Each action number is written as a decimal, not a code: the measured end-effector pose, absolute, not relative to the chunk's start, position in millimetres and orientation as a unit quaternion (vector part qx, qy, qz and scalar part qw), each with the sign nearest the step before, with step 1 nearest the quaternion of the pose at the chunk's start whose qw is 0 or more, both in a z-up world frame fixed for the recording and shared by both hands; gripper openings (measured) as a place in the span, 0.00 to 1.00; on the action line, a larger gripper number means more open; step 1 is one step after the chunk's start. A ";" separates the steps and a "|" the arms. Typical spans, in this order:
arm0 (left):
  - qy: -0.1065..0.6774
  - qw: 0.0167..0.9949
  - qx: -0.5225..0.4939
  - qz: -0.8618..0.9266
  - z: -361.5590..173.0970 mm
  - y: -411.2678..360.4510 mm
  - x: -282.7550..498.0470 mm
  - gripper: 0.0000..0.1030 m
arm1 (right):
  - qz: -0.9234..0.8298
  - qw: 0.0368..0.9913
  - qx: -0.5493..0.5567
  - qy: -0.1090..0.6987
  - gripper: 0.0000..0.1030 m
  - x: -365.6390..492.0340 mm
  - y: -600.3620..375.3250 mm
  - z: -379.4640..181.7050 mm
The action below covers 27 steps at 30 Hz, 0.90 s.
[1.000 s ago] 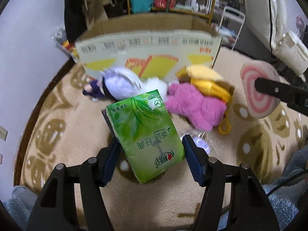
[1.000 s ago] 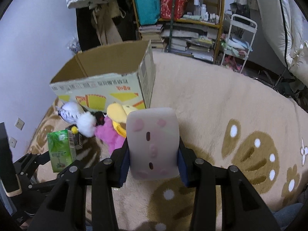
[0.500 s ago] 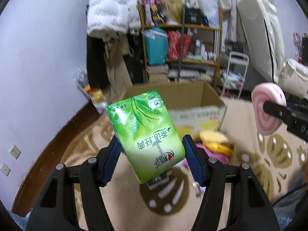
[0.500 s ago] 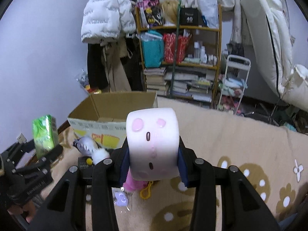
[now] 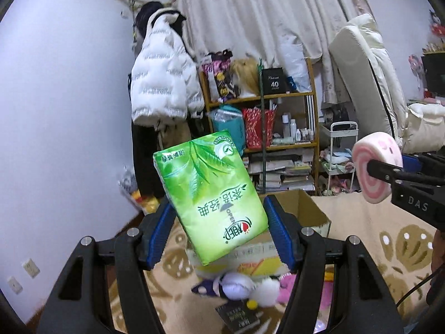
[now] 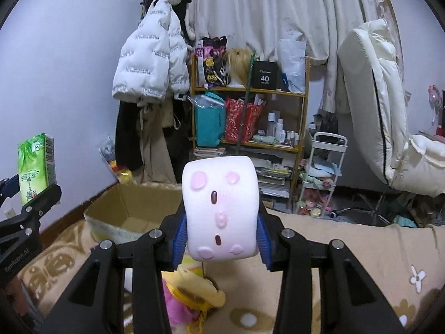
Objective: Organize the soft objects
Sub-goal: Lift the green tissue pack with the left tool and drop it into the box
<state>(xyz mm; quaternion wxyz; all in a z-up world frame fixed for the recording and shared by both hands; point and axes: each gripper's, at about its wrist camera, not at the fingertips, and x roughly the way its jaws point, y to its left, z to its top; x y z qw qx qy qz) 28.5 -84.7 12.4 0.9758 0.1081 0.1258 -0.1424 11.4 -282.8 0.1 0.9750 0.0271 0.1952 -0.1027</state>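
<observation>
My left gripper (image 5: 217,232) is shut on a green tissue pack (image 5: 211,197) and holds it high above the carpet; the pack also shows in the right wrist view (image 6: 36,167). My right gripper (image 6: 221,236) is shut on a white and pink roll-shaped squishy toy (image 6: 221,208), which also shows in the left wrist view (image 5: 375,168). An open cardboard box (image 6: 133,217) stands on the carpet below and ahead of both. A purple and white plush (image 5: 236,289), a pink plush (image 6: 178,306) and a yellow plush (image 6: 200,289) lie in front of the box.
A beige patterned carpet (image 6: 347,250) covers the floor. A wooden shelf (image 6: 250,117) full of bags and books stands behind the box. A white jacket (image 6: 147,64) hangs to its left. A white cart (image 6: 322,172) and folded mattress (image 6: 372,97) stand right.
Both grippers have risen and tilted up with their loads. The box and plush toys have dropped low in both views, and the back wall and shelf fill the frames.
</observation>
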 end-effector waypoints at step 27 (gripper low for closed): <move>0.168 0.966 0.122 -0.152 -7.5 -96.9 122.4 0.62 | -0.037 0.977 0.070 0.198 0.45 118.3 -279.7 -21.9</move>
